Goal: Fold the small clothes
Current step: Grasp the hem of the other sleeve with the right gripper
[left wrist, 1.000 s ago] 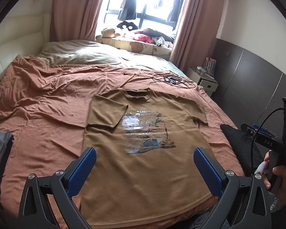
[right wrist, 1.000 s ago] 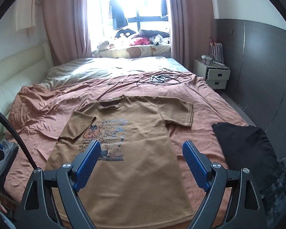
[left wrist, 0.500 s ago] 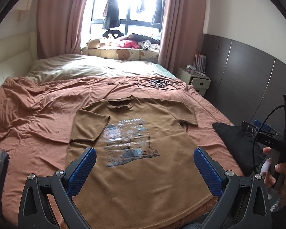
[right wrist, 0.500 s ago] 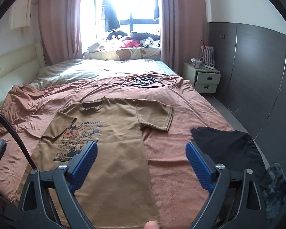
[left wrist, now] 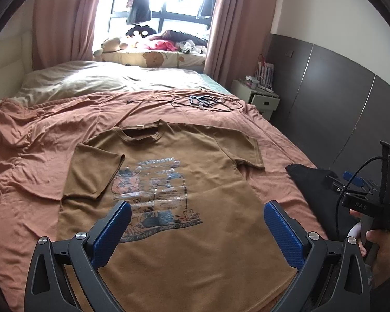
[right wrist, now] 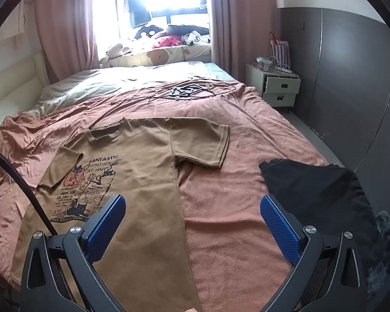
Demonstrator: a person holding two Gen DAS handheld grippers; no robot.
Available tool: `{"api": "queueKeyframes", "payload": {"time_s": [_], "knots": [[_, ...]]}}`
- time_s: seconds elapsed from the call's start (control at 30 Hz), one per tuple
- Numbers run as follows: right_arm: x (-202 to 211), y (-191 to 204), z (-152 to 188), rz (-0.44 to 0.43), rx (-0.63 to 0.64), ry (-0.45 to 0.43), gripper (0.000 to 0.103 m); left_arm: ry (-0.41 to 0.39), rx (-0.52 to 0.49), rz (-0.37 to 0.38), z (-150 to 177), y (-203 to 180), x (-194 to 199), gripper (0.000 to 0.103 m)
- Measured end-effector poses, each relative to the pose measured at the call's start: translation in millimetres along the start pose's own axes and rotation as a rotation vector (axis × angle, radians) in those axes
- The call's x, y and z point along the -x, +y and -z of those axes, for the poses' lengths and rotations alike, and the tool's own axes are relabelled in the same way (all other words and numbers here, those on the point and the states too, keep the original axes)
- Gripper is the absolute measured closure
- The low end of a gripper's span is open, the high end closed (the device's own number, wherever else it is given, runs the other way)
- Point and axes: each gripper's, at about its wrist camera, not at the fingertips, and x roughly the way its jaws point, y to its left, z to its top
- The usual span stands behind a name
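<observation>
A brown T-shirt with a printed cartoon lies flat, front up, on the rust-coloured bedspread. Its left sleeve is folded in over the chest; the right sleeve lies spread out. My left gripper hangs open above the shirt's lower half, nothing between its blue pads. My right gripper is open too, above the shirt's right side edge and the bare bedspread beside it. The right gripper's body and the hand holding it show at the right of the left wrist view.
A black garment lies on the bed right of the shirt. Black cables and a small device rest beyond the collar. A pillow, a toy-lined window sill, a bedside cabinet and a dark wall panel stand further off.
Both views have shifted right across the shirt and slightly nearer. The right gripper now looks past the shirt's right edge, with more bedspread and black garment in view. The shirt has not moved.
</observation>
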Motion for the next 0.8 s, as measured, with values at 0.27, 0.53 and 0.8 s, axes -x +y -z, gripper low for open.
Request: {"api": "queueKeyframes", "payload": {"time_s": [0.27, 0.53, 0.8], "knots": [[-53, -29, -19, -0.032, -0.098, 0.075, 0.000, 0.031, 0.005, 0.052, -15, 7, -49, 0.000], [-117, -74, -35, -0.104, -0.289, 0.143, 0.021, 0.088, 0.025, 0.128, -35, 8, -115, 0.003], [-180, -107, -43, -0.154, -0.413, 0.211, 0.041, 0.145, 0.014, 0.151, -50, 3, -183, 0.022]]}}
